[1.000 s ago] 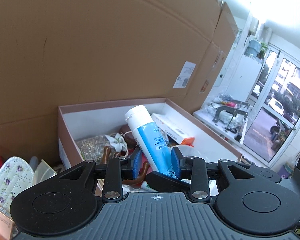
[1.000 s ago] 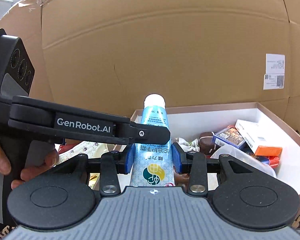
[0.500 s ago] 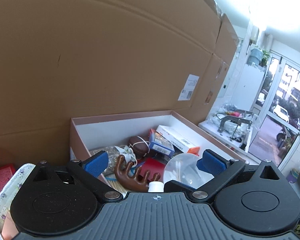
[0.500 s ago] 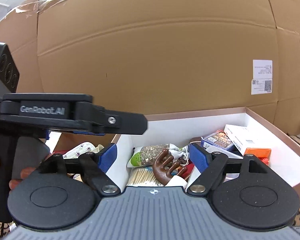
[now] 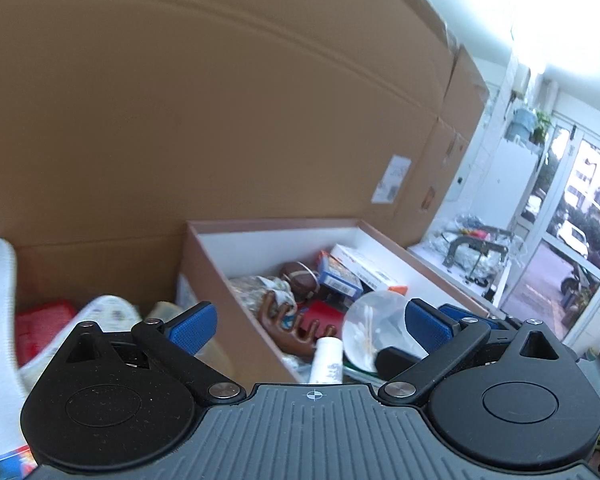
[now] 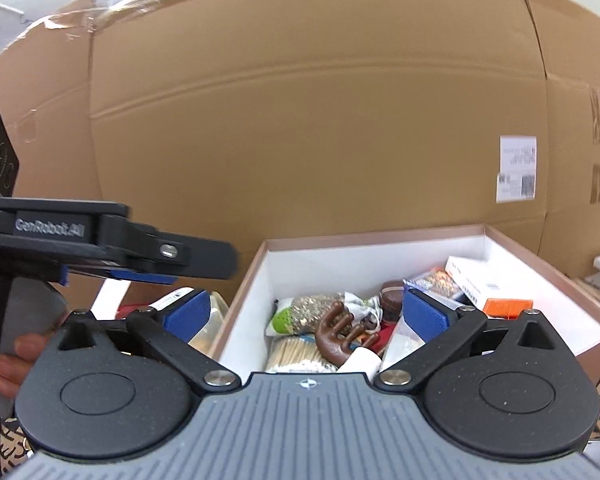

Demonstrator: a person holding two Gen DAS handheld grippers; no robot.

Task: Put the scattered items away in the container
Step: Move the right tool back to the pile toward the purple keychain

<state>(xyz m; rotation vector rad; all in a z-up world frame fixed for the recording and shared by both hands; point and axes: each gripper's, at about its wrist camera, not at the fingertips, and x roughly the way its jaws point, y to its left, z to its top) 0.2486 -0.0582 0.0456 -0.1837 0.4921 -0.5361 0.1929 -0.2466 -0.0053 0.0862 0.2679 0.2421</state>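
Note:
The pink-rimmed box (image 5: 276,222) with white inner walls holds several items. The blue and white tube lies in it, and only its white cap (image 5: 326,360) shows past my left gripper's body. A brown hand-shaped massager (image 5: 292,332) lies beside the cap. My left gripper (image 5: 310,326) is open wide over the box's near left corner and grips nothing. My right gripper (image 6: 306,314) hangs above the box (image 6: 372,236), its jaws opening. Nothing is pressed between its pads; the massager (image 6: 338,334) and tube cap (image 6: 360,360) lie below them. The left gripper (image 6: 100,236) crosses the right wrist view at the left.
A tall cardboard wall (image 6: 300,120) stands right behind the box. A red packet (image 5: 44,320) and a flowered plate (image 5: 108,312) lie left of the box. A clear round tub of cotton swabs (image 5: 374,332) sits inside. A glass door (image 5: 560,240) is at the far right.
Both grippers were shut on the blue and white tube; both have opened wide and let it go. The tube has dropped into the box. The left gripper has shifted left.

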